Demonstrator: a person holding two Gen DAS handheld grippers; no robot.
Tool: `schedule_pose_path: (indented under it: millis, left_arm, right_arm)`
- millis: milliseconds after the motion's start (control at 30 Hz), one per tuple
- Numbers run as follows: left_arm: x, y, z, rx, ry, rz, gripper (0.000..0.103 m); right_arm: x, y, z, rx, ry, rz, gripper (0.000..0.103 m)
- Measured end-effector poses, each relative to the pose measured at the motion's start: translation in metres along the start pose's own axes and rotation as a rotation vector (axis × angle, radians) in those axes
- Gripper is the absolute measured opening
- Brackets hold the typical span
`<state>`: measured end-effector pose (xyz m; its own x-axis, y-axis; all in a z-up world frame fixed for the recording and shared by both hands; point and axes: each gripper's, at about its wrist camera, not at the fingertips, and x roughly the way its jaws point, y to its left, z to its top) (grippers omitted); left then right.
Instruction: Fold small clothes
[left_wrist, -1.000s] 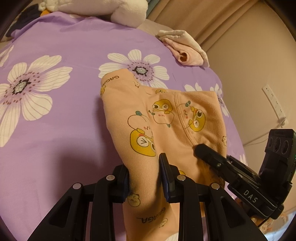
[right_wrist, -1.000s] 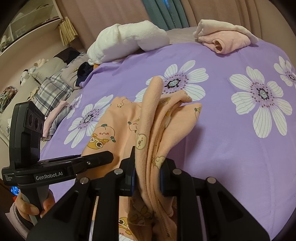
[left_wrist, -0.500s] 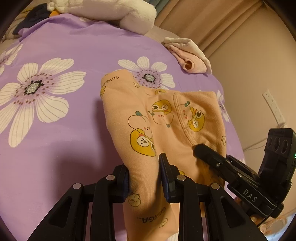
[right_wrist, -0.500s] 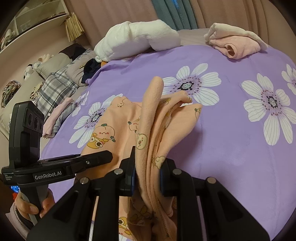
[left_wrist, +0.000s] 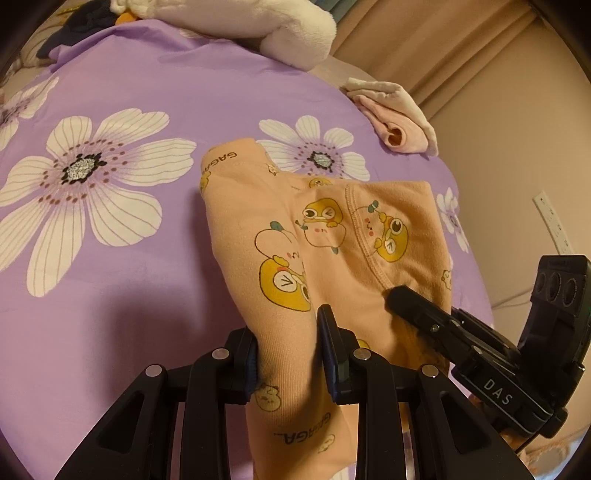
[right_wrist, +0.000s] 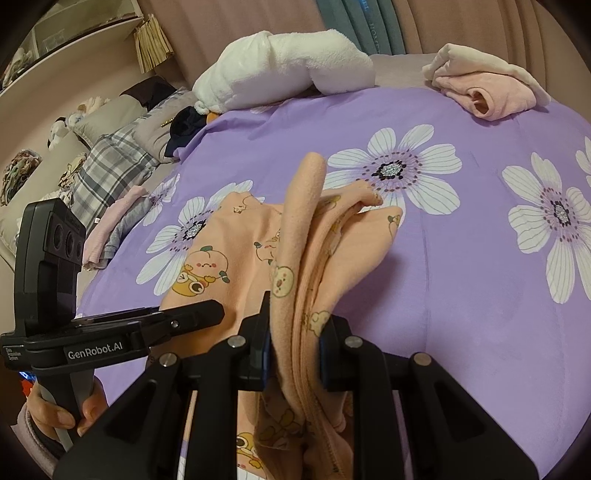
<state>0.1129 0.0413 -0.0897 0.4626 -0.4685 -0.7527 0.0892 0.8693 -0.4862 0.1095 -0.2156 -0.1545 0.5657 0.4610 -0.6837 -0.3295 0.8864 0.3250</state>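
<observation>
A small peach garment with yellow cartoon prints (left_wrist: 332, 236) lies partly on the purple flowered bedspread (left_wrist: 110, 277). My left gripper (left_wrist: 290, 347) is shut on a fold of its near edge. My right gripper (right_wrist: 293, 345) is shut on another bunched fold of the same peach garment (right_wrist: 306, 236), lifted so the cloth stands up in ridges. The right gripper also shows in the left wrist view (left_wrist: 417, 310), at the garment's right side. The left gripper also shows in the right wrist view (right_wrist: 184, 319), held by a hand at the left.
A folded pink and cream garment (right_wrist: 484, 83) lies at the far right of the bed. A white plush roll (right_wrist: 284, 75) lies at the far edge. Plaid and grey bedding (right_wrist: 114, 155) and a small folded pile (right_wrist: 114, 229) lie left. A wall (left_wrist: 517, 147) is right.
Both grippers keep their hold on the peach garment and have shifted forward over the bed; the far clothes and plush look closer and lower in view. The garment's shape is nearly unchanged.
</observation>
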Motion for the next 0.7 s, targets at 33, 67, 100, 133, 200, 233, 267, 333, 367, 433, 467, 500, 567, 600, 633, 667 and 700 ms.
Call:
schedule_pose_path:
  millis: [33,67,100,133,200,233,267,333,367,433,467,500,567,600,633,667,700]
  left_arm:
    - [0.001,0.001,0.0,-0.002,0.002,0.001,0.027]
    - [0.001,0.002,0.001,-0.005,0.003,0.002,0.027]
    - [0.002,0.003,0.001,-0.008,0.005,0.002,0.027]
    - [0.002,0.004,0.001,-0.01,0.007,0.003,0.027]
    - [0.004,0.006,0.002,-0.015,0.012,0.005,0.027]
    - [0.004,0.006,0.002,-0.017,0.014,0.005,0.027]
    - [0.005,0.007,0.002,-0.019,0.016,0.006,0.027]
    - [0.008,0.008,0.004,-0.02,0.021,0.007,0.027]
    - [0.009,0.008,0.004,-0.021,0.024,0.009,0.027]
    - [0.011,0.008,0.005,-0.022,0.028,0.011,0.027]
    - [0.012,0.008,0.005,-0.023,0.031,0.011,0.027]
    - [0.013,0.009,0.005,-0.024,0.033,0.012,0.027]
    - [0.015,0.009,0.006,-0.026,0.038,0.013,0.027]
    - [0.016,0.01,0.006,-0.026,0.04,0.014,0.027]
    - [0.017,0.009,0.006,-0.026,0.043,0.015,0.027]
    - [0.019,0.009,0.007,-0.026,0.045,0.017,0.027]
    - [0.02,0.009,0.007,-0.026,0.048,0.018,0.027]
  right_arm:
    - [0.002,0.0,0.0,-0.001,0.003,0.0,0.02]
    - [0.003,0.0,-0.001,-0.001,0.006,-0.001,0.02]
    - [0.005,0.001,0.0,-0.001,0.01,-0.001,0.02]
    - [0.007,0.001,0.0,-0.001,0.013,-0.002,0.02]
    - [0.01,0.0,0.001,-0.002,0.018,-0.002,0.02]
    - [0.011,0.0,0.002,-0.002,0.021,-0.002,0.02]
    - [0.012,0.001,0.002,-0.001,0.023,-0.003,0.02]
    - [0.015,0.001,0.002,-0.001,0.028,-0.004,0.02]
    - [0.016,0.001,0.002,0.0,0.03,-0.004,0.02]
    - [0.018,0.0,0.002,0.002,0.035,-0.005,0.02]
    - [0.019,-0.001,0.002,0.004,0.037,-0.005,0.02]
    - [0.02,-0.002,0.002,0.006,0.039,-0.006,0.02]
    - [0.022,-0.003,0.001,0.01,0.044,-0.007,0.02]
    - [0.023,-0.004,0.001,0.013,0.047,-0.007,0.02]
    - [0.024,-0.004,0.001,0.014,0.049,-0.008,0.02]
    - [0.025,-0.005,0.0,0.015,0.051,-0.009,0.02]
    - [0.026,-0.005,0.0,0.016,0.053,-0.01,0.02]
